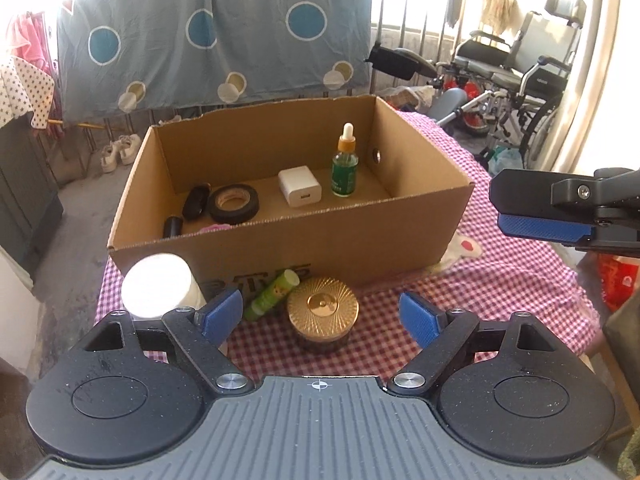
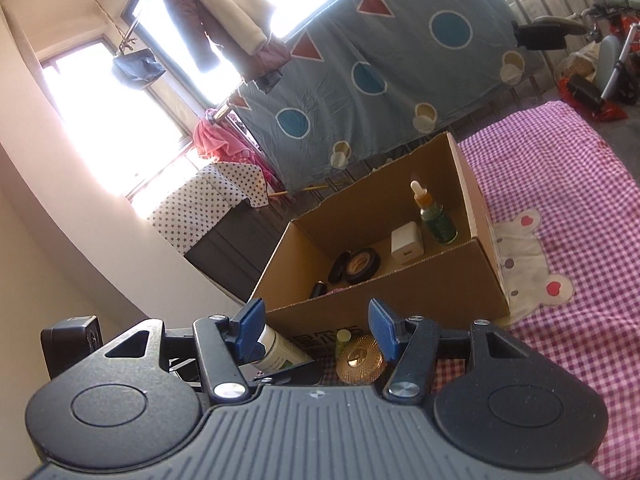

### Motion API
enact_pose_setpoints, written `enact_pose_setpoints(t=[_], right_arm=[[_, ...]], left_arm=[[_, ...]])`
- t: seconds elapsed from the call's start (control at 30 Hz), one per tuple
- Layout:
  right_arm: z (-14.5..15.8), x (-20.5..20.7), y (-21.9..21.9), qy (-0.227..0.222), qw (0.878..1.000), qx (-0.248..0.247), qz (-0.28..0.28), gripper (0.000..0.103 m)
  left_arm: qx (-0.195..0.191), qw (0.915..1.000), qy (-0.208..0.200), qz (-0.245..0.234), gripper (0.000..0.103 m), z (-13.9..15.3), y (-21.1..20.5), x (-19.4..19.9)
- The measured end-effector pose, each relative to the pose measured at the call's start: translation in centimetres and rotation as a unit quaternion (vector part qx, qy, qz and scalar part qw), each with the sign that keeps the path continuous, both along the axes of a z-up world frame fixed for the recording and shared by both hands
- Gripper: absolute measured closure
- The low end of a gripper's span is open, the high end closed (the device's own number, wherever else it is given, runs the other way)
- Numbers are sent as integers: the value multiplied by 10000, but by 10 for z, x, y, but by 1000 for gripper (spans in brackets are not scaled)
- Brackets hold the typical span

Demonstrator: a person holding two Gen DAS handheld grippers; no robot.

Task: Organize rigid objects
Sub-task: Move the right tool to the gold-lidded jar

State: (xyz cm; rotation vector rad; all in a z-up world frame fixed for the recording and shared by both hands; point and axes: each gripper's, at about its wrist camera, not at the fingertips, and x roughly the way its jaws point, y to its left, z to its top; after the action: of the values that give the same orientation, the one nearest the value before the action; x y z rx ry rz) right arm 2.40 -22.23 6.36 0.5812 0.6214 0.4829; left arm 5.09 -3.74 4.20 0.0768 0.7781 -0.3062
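Observation:
A gold-lidded jar [image 1: 322,312] stands on the checked cloth in front of the cardboard box [image 1: 340,236]. My left gripper [image 1: 322,316] is open, its blue pads on either side of the jar. A green tube [image 1: 271,294] and a white bottle [image 1: 160,286] lie left of the jar. The box holds a black tape roll [image 1: 234,203], a white charger [image 1: 300,191], a green dropper bottle [image 1: 345,164] and small black items. My right gripper [image 2: 318,330] is open and empty, above the jar [image 2: 360,364] and the white bottle [image 2: 280,352]; it also shows in the left wrist view [image 1: 552,216].
The pink checked cloth [image 1: 500,292] covers the table, with an animal patch [image 2: 528,264] right of the box. A wheelchair [image 1: 520,72] and clutter stand at the back right. A blue patterned sheet [image 1: 212,32] hangs behind the box.

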Motion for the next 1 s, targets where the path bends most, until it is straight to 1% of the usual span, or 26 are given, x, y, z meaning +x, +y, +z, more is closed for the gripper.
enact_pose_setpoints(t=[0.23, 0.33, 0.63, 0.87, 0.93, 1.0], right_arm=[[-27, 6, 7, 470, 9989, -35, 65, 43], [-37, 12, 8, 645, 9978, -63, 113, 43], [-67, 54, 32, 1115, 9928, -279, 347, 43], [-88, 84, 45, 1332, 9897, -415, 327, 43], [-95, 90, 47, 1405, 9885, -424, 357, 43], [-100, 94, 49, 1484, 9873, -384, 421, 43]], left_arm=[[-37, 9997, 228, -6, 17, -25, 6, -6], [-64, 9997, 232, 2, 17, -33, 7, -7], [-21, 9998, 200, -88, 17, -57, 7, 2], [-110, 9997, 150, -186, 22, -71, 6, 18], [-168, 9994, 190, -248, 23, -76, 5, 22], [-239, 9985, 310, -372, 26, -81, 3, 27]])
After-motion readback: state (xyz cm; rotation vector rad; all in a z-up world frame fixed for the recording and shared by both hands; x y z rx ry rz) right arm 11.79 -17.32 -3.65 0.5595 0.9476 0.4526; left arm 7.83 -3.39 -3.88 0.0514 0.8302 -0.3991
